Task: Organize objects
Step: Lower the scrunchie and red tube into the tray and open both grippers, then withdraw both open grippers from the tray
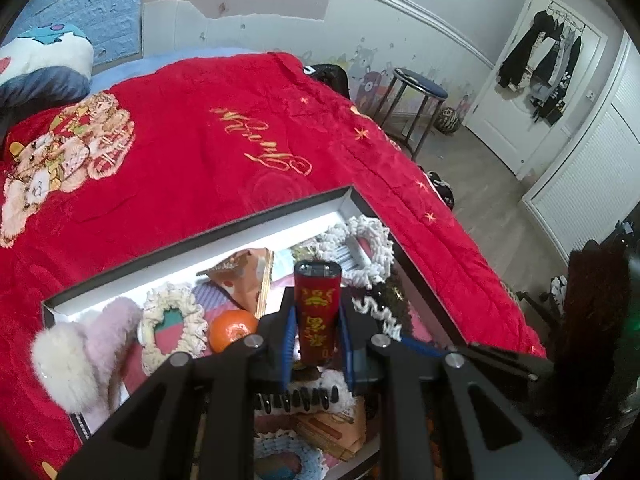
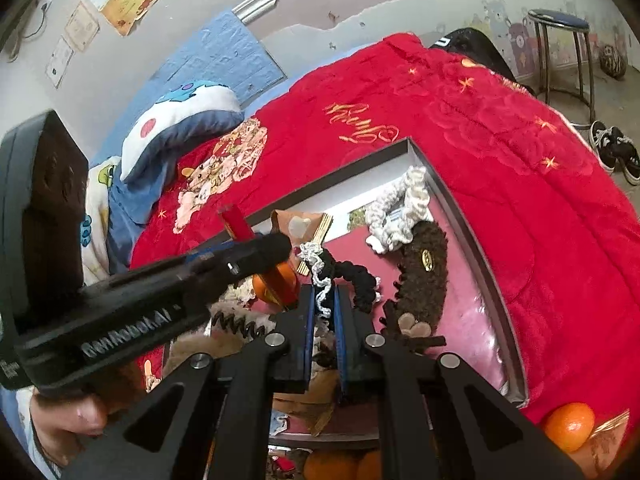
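Observation:
My left gripper (image 1: 317, 336) is shut on a red lighter with gold print (image 1: 316, 312), held upright above a shallow black-framed box (image 1: 240, 220) full of small items on the red blanket. It also shows in the right wrist view (image 2: 240, 224), with the left gripper body (image 2: 160, 288) crossing the left side. My right gripper (image 2: 322, 304) is shut on a black-and-white crocheted scrunchie (image 2: 344, 276) over the same box (image 2: 460, 208). A brown furry hair clip (image 2: 424, 276) lies just right of it.
The box holds an orange (image 1: 232, 330), crocheted scrunchies (image 1: 360, 252), a fluffy pink piece (image 1: 88, 348) and a brown paper packet (image 1: 240, 276). More oranges (image 2: 568, 426) lie near the box's front. A stool (image 1: 416, 96) and shoes (image 2: 616, 152) stand beyond the bed.

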Motion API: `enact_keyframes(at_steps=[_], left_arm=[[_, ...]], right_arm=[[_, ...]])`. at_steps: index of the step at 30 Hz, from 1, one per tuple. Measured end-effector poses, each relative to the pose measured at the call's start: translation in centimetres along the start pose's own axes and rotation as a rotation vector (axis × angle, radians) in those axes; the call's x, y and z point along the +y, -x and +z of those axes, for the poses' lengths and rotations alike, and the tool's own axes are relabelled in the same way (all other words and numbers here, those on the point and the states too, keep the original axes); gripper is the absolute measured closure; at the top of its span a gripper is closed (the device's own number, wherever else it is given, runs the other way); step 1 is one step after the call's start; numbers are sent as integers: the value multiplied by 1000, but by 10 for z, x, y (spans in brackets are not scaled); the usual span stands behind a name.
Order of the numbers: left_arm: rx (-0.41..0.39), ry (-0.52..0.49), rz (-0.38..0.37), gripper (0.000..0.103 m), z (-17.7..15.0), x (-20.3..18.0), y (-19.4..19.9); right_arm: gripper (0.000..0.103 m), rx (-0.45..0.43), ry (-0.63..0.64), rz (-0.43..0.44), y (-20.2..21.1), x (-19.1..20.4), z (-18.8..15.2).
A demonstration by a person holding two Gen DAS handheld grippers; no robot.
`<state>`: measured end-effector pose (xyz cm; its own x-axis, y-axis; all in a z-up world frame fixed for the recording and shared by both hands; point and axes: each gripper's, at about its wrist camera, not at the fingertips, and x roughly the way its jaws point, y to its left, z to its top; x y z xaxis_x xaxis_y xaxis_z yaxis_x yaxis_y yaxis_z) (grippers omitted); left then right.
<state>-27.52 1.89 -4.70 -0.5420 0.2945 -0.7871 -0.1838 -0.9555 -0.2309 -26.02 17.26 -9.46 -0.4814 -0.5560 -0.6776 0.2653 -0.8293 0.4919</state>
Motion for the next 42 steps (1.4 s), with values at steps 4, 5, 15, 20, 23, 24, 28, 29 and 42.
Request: enact_keyframes(at_steps=[4,5,15,20,23,24,28,29,42], left_arm=[[-12,11,-3,84,3,5,7],[-15,15,-6,84,4,7,8],[18,56,-58,84,3,14,-2],[36,44,-28,84,2,9,-13],[44,29,-17,84,2,5,-17],[46,29,-17,84,1,5,-19],[55,16,-8,84,0,0,-25],[59,18,-12,84,0,-1,-26],[20,27,-18,12,11,-4,7]], right_arm=[[95,9,-2,-8,-2,0,0],[95,8,-4,-3,-2,0,1],[95,-18,17,-7,4,9,5],[95,-15,25,-21,0,11,2],[95,-5,22,-25,-5,9,0],[95,-3,22,-28,-6,8,0],[95,2,13,-33,-9,4,-2],[95,4,12,-38,-10,3,-2],[44,-44,44,54,9,21,5]])
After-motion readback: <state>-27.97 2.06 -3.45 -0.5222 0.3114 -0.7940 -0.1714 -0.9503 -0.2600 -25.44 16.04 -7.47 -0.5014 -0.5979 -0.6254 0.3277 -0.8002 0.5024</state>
